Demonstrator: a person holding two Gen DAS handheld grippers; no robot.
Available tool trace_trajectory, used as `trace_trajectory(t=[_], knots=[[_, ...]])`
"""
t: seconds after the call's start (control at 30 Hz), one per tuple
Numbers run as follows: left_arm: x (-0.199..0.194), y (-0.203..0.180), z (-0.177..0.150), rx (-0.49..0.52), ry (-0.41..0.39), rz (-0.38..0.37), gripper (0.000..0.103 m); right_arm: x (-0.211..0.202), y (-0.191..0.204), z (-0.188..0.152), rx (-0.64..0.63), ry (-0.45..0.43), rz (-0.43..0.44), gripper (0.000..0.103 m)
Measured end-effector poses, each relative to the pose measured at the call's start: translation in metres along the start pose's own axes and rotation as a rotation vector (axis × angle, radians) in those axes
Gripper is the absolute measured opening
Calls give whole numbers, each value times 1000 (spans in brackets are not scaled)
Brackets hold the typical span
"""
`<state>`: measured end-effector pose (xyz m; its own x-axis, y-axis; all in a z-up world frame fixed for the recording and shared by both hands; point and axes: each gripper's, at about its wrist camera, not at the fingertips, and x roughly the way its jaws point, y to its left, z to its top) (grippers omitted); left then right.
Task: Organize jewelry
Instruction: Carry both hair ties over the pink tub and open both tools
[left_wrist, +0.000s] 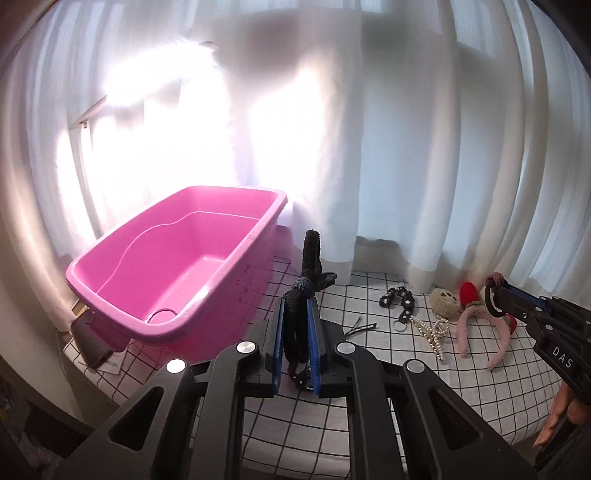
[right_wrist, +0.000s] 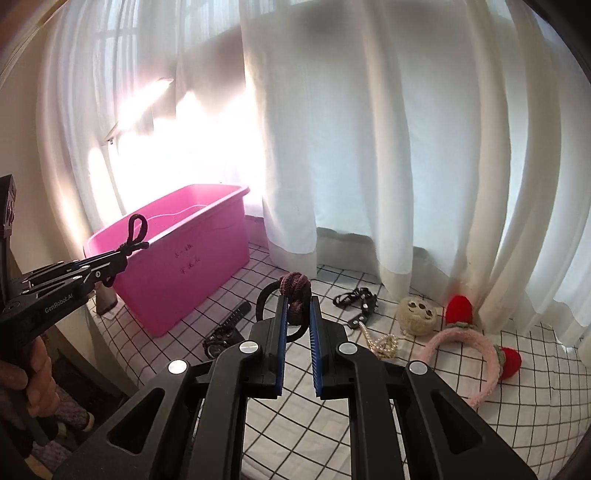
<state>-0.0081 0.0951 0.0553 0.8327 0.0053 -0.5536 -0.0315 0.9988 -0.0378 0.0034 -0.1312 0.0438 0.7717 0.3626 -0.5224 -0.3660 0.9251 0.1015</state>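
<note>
The glossy pink plastic bin (left_wrist: 173, 266), smooth-walled and empty, sits at the left of the grid-patterned tabletop (right_wrist: 295, 435). Both pieces appear to be in transit toward it: the left hand-held gripper (left_wrist: 297, 332) is clenched on a fuzzy black knotted hair tie (left_wrist: 308, 280), raised just right of the bin; the right hand-held gripper (right_wrist: 297, 321) grips a mauve knotted hair tie (right_wrist: 295, 291) above the tabletop. Next, each likely needs carrying over the rim, then releasing. A fluffy pink headband (right_wrist: 476, 354) and pearl strand (right_wrist: 384, 343) remain.
</note>
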Motion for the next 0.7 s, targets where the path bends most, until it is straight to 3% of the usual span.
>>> trace_trajectory(t=[0.2,0.43,0.7], knots=[[-5,63,21,-76,-25,126,12,42,49,58,-46,-38,158,11],[18,124,37,-143,-27,169,12,112,115,110,-121,-8,252,11],[71,176,46,-203,120,177,12,194,169,134,-144,139,315,11]])
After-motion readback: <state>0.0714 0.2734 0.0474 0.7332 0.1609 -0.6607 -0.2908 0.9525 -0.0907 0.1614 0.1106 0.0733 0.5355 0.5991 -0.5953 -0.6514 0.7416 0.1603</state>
